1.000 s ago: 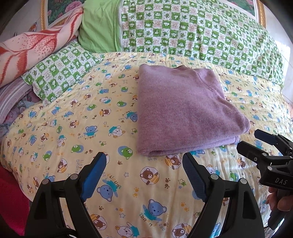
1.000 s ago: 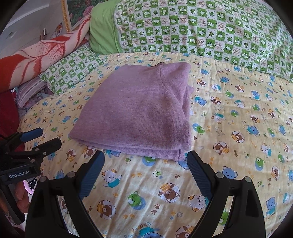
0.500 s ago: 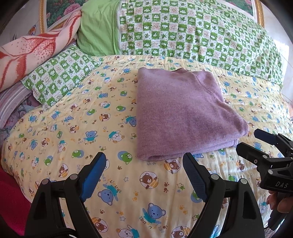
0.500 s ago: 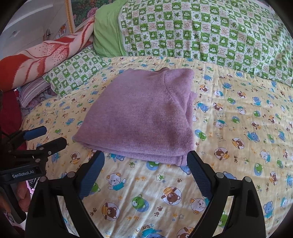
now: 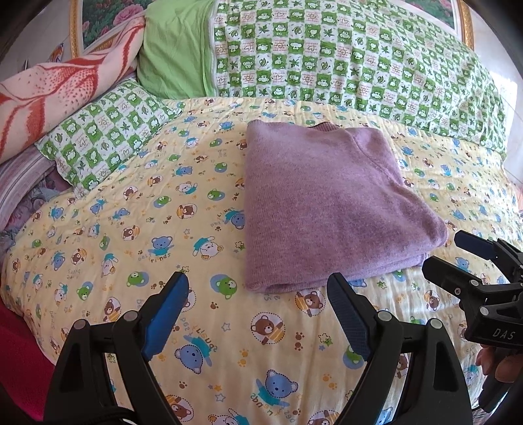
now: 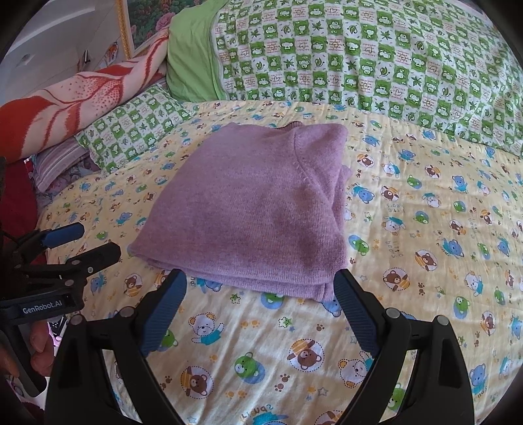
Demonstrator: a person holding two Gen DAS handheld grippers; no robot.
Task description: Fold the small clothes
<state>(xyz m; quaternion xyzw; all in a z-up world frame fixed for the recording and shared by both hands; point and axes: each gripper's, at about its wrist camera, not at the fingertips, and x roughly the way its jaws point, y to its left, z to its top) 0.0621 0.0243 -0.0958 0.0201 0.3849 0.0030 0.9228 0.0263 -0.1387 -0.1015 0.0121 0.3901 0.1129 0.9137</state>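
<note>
Purple knit sweater (image 5: 323,209) folded into a neat rectangle, lying flat on the bed (image 5: 98,229) over a yellow cartoon-bear sheet, roughly mid-bed, collar end toward the pillows. Sleeve seam visible on top layer, stacked fold edges showing along near side and right side in right wrist view (image 6: 261,209). Left gripper (image 5: 258,287) spread wide, empty, blue pads clear of the cloth, hovering just short of sweater's near-left corner; also seen from right wrist view at far left (image 6: 81,242), jaws apart, nothing between them. Right gripper (image 6: 258,284) likewise wide apart and empty, poised near the sweater's front edge, fingertips flanking the near-right corner without touching; visible in left wrist view at right edge (image 5: 457,255), jaws apart. Part of a hand (image 5: 497,363) on the right gripper handle, part of a hand (image 6: 39,349) on the left one. Green-and-white checked quilt (image 5: 343,55) bunched along the head of the bed, matching checked pillow (image 5: 108,130) at left, plain green pillow (image 5: 173,52) behind it, red-and-cream blanket (image 5: 55,88) piled at far left. Gold-framed floral picture (image 5: 98,23) on the wall behind.
</note>
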